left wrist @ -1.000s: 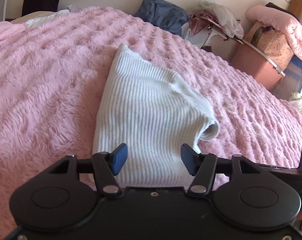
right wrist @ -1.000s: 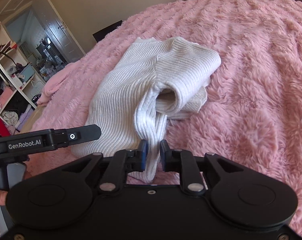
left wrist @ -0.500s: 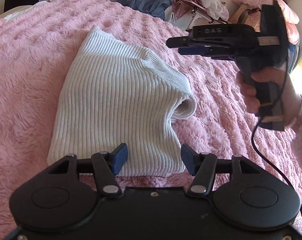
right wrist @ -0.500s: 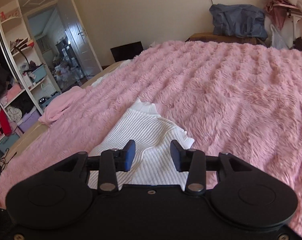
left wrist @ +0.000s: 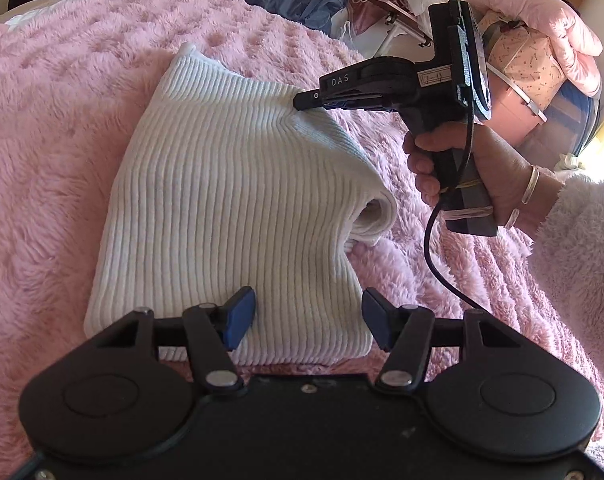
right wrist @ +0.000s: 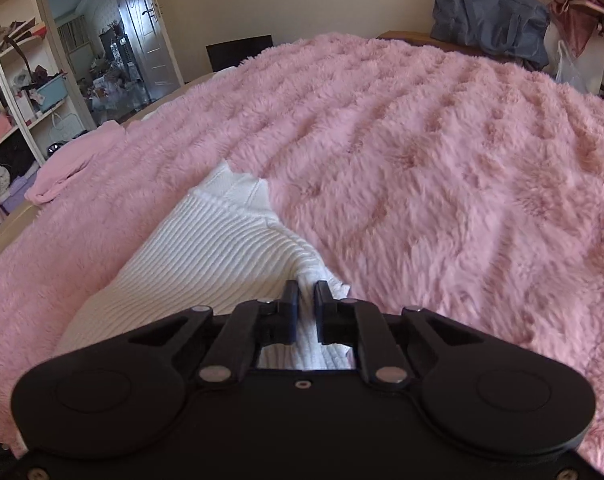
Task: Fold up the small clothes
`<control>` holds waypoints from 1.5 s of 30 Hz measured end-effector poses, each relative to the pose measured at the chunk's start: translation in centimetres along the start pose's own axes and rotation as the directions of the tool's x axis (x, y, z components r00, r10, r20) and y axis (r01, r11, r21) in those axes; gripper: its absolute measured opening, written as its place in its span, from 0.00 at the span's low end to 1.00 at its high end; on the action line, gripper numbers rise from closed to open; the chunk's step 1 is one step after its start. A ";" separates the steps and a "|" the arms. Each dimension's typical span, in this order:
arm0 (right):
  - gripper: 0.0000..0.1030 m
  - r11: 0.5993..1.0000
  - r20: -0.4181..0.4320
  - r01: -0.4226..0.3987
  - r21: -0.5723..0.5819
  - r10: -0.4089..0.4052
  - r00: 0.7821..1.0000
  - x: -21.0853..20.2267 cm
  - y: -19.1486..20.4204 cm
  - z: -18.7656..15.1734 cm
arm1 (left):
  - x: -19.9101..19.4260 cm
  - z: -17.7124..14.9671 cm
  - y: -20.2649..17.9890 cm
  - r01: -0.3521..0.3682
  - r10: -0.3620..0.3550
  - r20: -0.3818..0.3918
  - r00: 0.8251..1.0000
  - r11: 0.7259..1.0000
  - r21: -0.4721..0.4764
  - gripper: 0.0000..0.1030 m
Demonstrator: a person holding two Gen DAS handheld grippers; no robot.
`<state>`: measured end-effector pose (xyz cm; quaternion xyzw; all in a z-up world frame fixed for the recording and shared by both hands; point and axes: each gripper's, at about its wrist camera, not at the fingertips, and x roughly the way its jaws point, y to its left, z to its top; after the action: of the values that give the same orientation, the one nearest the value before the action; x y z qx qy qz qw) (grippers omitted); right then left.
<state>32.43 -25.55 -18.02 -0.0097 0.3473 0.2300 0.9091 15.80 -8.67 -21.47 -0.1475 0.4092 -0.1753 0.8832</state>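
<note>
A white ribbed sweater (left wrist: 230,200) lies folded on the pink fluffy blanket (left wrist: 54,184), its rolled sleeve opening (left wrist: 372,216) facing right. My left gripper (left wrist: 308,316) hangs open over the near hem, with nothing between its blue pads (left wrist: 238,316). A hand holds my right gripper (left wrist: 302,103) over the sweater's far right edge. In the right wrist view its jaws (right wrist: 306,304) are shut, with a ridge of the white knit (right wrist: 222,252) pinched up between the fingertips.
The pink blanket (right wrist: 442,180) spreads wide beyond the sweater. A blue-grey bag (right wrist: 490,12) and piled clothes sit at the far edge. Shelves and an open door (right wrist: 114,40) stand to the left. A pink bin and bedding (left wrist: 534,68) stand on the right.
My right gripper let go of the sleeve near the front, swung to the sweater's far right edge, opened, then shut on the knit. The left gripper eased slightly forward, still open.
</note>
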 end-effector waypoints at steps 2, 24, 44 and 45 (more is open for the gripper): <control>0.08 1.000 0.003 0.010 -0.010 -0.010 1.000 0.2 -0.1 0.6 | 0.3 0.2 0.1 -0.001 0.001 0.002 1.000 1.000 0.003 0.60; 0.26 0.993 0.158 -0.117 0.011 0.114 0.981 -11.5 5.4 -7.5 | -3.3 2.3 0.0 -0.100 0.098 0.060 0.993 0.994 0.037 0.61; 0.54 0.982 0.142 0.046 0.183 -0.072 0.987 -15.2 7.6 -8.3 | -9.1 4.0 1.3 -0.225 0.224 0.105 0.969 0.974 -0.011 0.61; 0.56 0.979 0.137 0.078 0.188 -0.105 0.985 -16.2 8.5 -8.1 | -9.8 4.1 1.1 -0.239 0.238 0.103 0.966 0.971 -0.007 0.62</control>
<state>13.17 -26.08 -12.72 0.0741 0.2986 0.1552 0.9387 13.31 -2.99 -12.79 -0.1039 0.3774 -0.0611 0.9182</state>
